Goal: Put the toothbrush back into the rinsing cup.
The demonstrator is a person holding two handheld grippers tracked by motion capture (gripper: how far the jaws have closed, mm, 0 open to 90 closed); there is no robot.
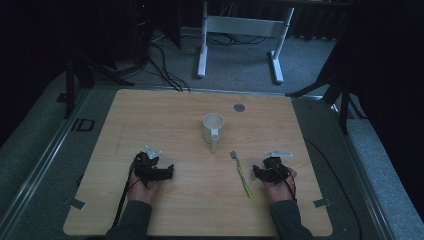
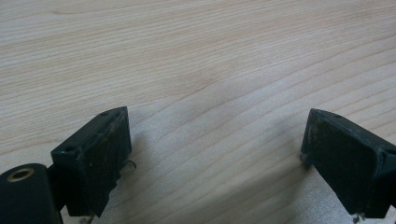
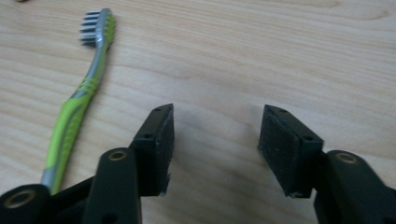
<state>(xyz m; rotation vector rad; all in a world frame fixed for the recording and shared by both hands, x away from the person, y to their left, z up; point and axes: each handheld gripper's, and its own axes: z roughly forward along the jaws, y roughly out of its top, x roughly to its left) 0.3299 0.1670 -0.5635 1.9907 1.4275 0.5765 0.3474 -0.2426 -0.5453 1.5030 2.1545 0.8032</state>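
The right gripper [image 3: 215,149] is seen with its 2 black jaws spread apart and nothing between them; only bare wood lies in the gap. The left gripper [image 2: 215,158] is likewise released, its jaws set wide over bare wood grain. In the high view, the right gripper [image 1: 270,172] is found at the lower right of the frame and the left gripper [image 1: 152,170] at the lower left, each held low over the light wooden table [image 1: 165,115].

Just beside the right gripper, in the left half of the right gripper view, a lime-green and grey plastic toothbrush [image 3: 77,100] is seen lying flat, bristle head toward the upper left of the frame. It is not touched by either jaw. In the high view the toothbrush [image 1: 242,175] lies right of centre in the lower part of the frame. Above it and slightly to the left, near the centre of the frame, a white ceramic mug [image 1: 213,130] stands upright, its handle turned toward the lower edge.

The work is judged to be at its very beginning: nothing has been gripped or lifted. If the toothbrush is meant for the mug, the grasp, the carry and the placing are all left to be done.
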